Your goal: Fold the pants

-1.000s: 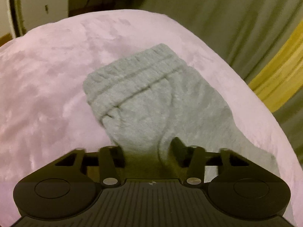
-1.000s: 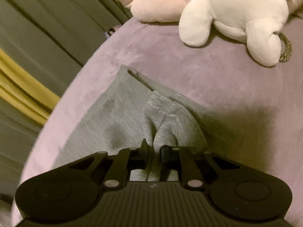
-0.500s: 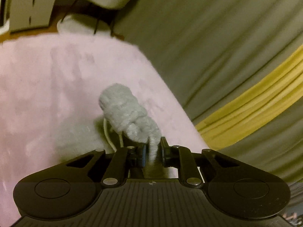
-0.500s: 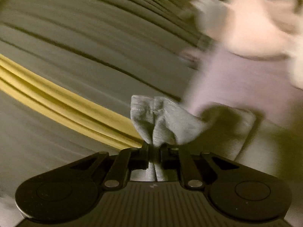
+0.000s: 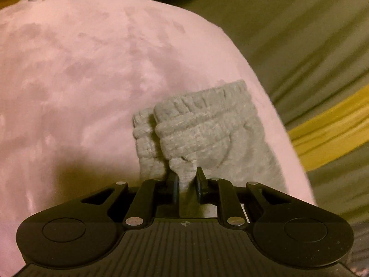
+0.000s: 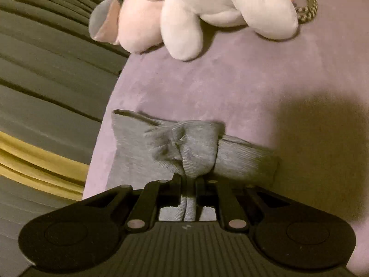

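Down at the bottom middle of both views, each gripper is pinching the grey pants [image 5: 207, 133]: left gripper [image 5: 187, 180] clamps a bunch near the ribbed waistband, right gripper [image 6: 188, 181] a fold of fabric. Pants lie on the pink blanket [image 5: 80, 69]; a plush toy [image 6: 207, 7] sits upper centre of the right wrist view.

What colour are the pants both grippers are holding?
Light grey pants, seen best in the left wrist view, where the ribbed waistband shows.

Plush toy [image 6: 207, 7] blocks far side of pink blanket [image 6: 242, 87]; bare blanket between toy and grey pants [image 6: 191, 147]. Wide open blanket left of waistband [image 5: 198, 115]; bed edge just right.
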Action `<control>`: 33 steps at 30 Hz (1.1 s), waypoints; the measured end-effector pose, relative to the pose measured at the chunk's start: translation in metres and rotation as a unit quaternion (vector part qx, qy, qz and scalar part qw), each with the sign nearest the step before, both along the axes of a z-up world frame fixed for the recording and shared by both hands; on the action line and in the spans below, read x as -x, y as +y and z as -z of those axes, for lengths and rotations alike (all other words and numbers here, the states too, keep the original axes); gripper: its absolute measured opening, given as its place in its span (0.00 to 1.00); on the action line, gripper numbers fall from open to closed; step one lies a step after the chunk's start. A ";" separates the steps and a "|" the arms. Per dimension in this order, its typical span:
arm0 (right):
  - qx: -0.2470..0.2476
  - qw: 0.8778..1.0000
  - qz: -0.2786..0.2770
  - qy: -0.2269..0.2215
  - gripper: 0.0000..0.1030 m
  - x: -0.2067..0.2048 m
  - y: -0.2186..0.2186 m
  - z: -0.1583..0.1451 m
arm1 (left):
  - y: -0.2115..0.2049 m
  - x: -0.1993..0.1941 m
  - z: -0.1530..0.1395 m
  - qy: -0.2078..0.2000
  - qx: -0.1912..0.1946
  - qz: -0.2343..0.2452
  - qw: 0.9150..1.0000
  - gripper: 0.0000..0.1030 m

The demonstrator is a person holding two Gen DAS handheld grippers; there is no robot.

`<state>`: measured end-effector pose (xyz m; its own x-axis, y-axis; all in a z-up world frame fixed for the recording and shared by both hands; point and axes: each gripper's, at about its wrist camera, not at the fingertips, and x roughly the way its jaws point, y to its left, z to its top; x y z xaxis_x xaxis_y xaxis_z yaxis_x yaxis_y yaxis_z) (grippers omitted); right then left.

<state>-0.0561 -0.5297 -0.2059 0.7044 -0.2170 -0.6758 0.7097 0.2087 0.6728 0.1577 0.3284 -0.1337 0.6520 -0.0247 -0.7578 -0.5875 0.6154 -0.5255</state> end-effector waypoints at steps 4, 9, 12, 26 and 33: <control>-0.002 0.999 0.002 -0.051 0.10 0.014 -0.005 -0.020 | 0.004 0.001 -0.007 -0.010 -0.001 0.004 1.000 0.17; 0.035 0.998 -0.026 0.043 0.10 0.014 0.010 -0.002 | 0.004 0.011 0.000 0.013 -0.048 0.019 0.999 0.31; 0.017 0.999 -0.010 0.031 0.10 0.016 0.002 0.007 | 0.002 0.013 -0.006 0.031 -0.085 0.010 0.996 0.48; 0.020 0.999 -0.022 0.039 0.16 0.009 0.003 0.004 | -0.010 0.026 -0.020 0.008 -0.101 0.000 0.995 0.75; 0.019 0.999 -0.019 0.038 0.16 0.010 0.004 0.005 | -0.018 0.006 0.007 0.040 -0.029 0.025 0.998 0.57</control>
<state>-0.0658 -0.5259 -0.2109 0.6597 -0.2180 -0.7193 0.7496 0.2601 0.6087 0.1518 0.3105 -0.1405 0.5881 -0.0095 -0.8087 -0.5943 0.6732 -0.4400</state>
